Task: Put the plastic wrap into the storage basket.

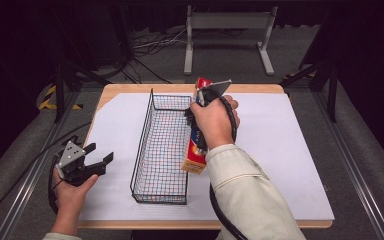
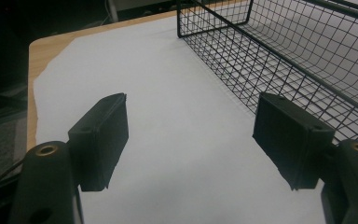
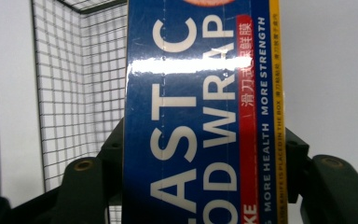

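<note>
The right gripper (image 3: 200, 158) has its two black jaws closed against the long sides of a plastic food wrap box (image 3: 200, 107), one jaw on each side, so the box is clamped between them. In the high view, the right gripper (image 1: 200, 107) holds this box (image 1: 196, 160) lengthwise above the white sheet (image 1: 280, 150), just beside the right wall of the black wire basket (image 1: 162, 145). The near end of the box hangs low by the basket's right wall; the far end, red and yellow, rises past the person's right hand (image 1: 215, 120). Whether the box touches the basket wire cannot be told.

The left gripper (image 2: 191, 140) has its jaws spread wide, with nothing between them. Below it lies bare white sheet (image 2: 168, 93), and the wire basket (image 2: 307, 56) stands near its right jaw. In the high view, the left gripper (image 1: 92, 162) rests in the person's left hand (image 1: 72, 187) at the left edge of the sheet, apart from the basket. The sheet covers a wooden table (image 1: 125, 89).
</note>
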### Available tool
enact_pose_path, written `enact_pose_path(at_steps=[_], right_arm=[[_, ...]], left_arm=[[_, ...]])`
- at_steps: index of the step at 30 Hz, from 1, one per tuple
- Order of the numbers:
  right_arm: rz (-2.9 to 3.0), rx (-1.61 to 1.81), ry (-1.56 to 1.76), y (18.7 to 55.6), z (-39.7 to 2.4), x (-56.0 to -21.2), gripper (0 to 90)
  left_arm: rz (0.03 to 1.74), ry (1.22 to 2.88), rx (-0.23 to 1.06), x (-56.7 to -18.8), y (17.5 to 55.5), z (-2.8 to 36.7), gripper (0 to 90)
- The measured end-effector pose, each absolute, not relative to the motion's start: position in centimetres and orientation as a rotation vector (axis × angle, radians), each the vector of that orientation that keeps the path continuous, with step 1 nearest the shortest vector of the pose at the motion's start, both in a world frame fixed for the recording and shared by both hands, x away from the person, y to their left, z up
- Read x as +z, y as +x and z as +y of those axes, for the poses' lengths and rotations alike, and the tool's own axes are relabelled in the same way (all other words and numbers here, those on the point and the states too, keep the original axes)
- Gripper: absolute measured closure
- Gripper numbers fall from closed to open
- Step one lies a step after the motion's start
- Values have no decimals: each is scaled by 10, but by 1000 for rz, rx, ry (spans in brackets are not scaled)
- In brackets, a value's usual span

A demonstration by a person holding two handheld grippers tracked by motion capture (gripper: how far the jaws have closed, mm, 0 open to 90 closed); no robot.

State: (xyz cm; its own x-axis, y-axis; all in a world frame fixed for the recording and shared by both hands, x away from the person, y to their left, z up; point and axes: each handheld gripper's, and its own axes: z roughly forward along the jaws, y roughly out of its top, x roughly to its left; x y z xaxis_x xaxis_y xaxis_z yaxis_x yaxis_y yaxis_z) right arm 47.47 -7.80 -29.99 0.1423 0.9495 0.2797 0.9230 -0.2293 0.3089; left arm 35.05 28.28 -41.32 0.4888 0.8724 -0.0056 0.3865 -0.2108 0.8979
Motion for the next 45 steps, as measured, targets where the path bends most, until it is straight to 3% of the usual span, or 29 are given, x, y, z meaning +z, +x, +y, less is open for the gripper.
enact_pose_path(at_steps=[19, 45], right_arm=[[2042, 722, 2279, 468, -20, -311, 405], [1962, 714, 2252, 456, -5, -351, 403]], left_arm=[[1084, 1738, 632, -412, 348, 294, 268], [1075, 1768, 648, -413, 349, 288, 271]])
